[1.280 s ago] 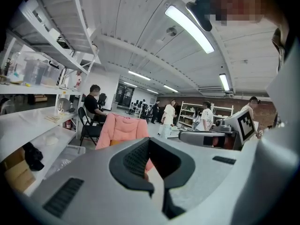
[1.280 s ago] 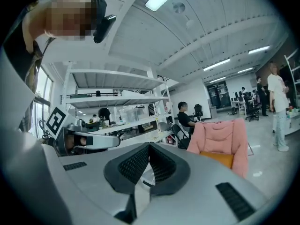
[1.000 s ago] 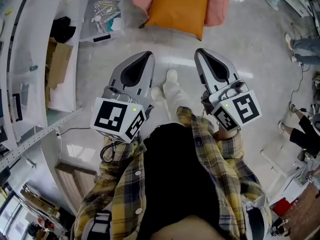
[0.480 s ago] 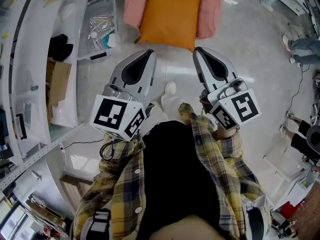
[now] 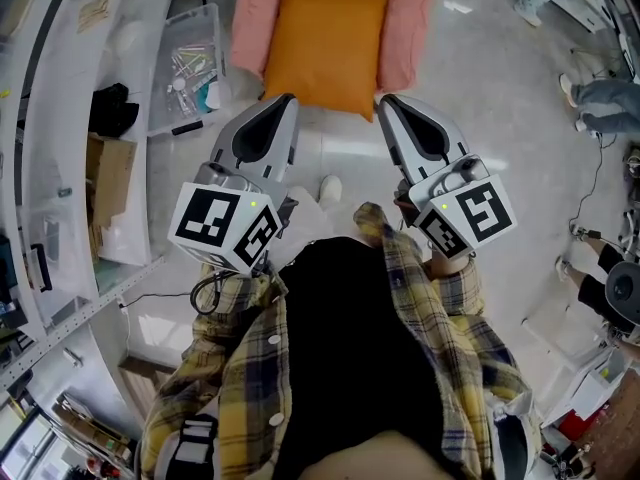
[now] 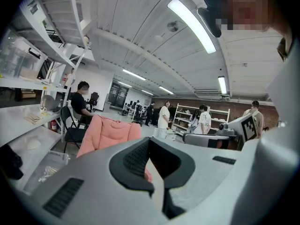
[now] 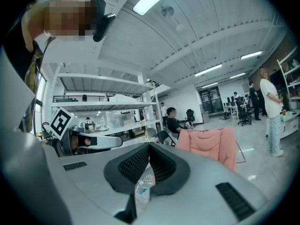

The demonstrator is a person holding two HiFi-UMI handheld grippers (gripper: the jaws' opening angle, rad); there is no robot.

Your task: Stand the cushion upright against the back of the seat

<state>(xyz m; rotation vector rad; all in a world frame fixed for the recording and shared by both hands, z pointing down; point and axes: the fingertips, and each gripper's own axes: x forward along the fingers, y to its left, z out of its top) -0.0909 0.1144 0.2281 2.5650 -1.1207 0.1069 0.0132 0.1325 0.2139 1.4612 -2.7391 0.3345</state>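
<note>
Two grippers hover side by side just short of the task's thing. The left gripper and the right gripper both have their jaws pressed together with nothing between them, which each gripper's own view confirms. The orange cushion lies flat on the pink padded seat, filling most of the sitting surface. Its near edge hangs toward the person, and the two gripper tips sit close to its near corners without touching them. In the gripper views the seat's back stands upright beyond the jaws, while the cushion is hidden behind the gripper bodies. A clear plastic bin sits on the floor just beside the seat. The cushion looks plump, soft and light, with a woven cover that should pinch easily and not slip. It will probably sag or fold if lifted from one point. The safer hold is likely one gripper on each near corner or along each side seam, biting fabric and a little filling. The near edge could then be raised and tipped back until the cushion leans on the seat back. The jaws would have to open first, and a shallow bite risks catching only the cover.
</note>
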